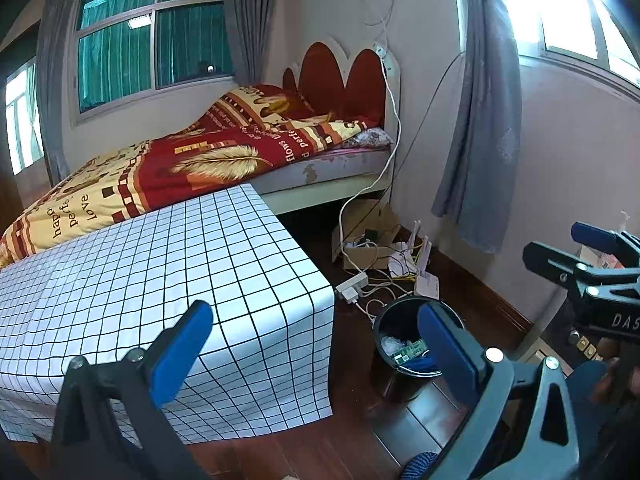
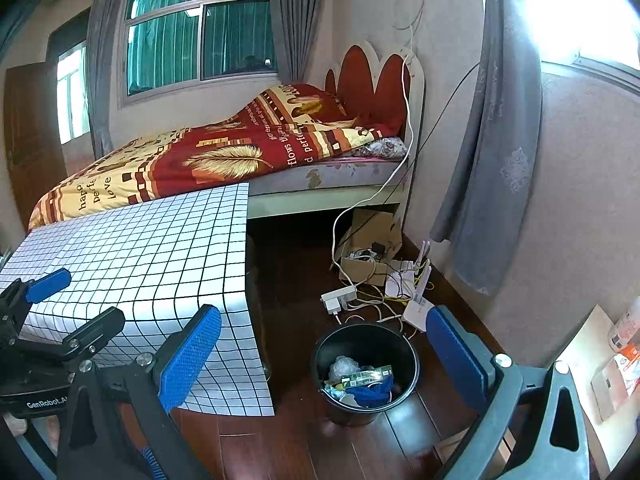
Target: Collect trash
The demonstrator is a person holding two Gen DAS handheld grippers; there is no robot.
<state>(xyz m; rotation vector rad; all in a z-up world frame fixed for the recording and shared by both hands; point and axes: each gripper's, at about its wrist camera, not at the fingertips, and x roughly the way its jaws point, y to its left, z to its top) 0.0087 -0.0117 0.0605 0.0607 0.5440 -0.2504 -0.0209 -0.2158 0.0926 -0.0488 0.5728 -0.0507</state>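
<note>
The bed [image 2: 208, 152] fills the far left. Your checked bench [image 2: 140, 264] stands nearer. The black bin [image 2: 366, 372] sits on the floor right of the bench, trash [image 2: 360, 380] inside. Your left tongs [image 1: 316, 352] and right tongs [image 2: 324, 356] are spread wide, holding nothing.

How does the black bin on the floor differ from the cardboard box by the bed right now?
The black bin is round and stands upright in front of the bed; the cardboard box is brown, angular, flaps open, partly under the bed frame. The bin holds trash: crumpled plastic, a green packet, something blue. The box holds cables and a dark adapter. Both sit on the wooden floor, open-topped.
</note>
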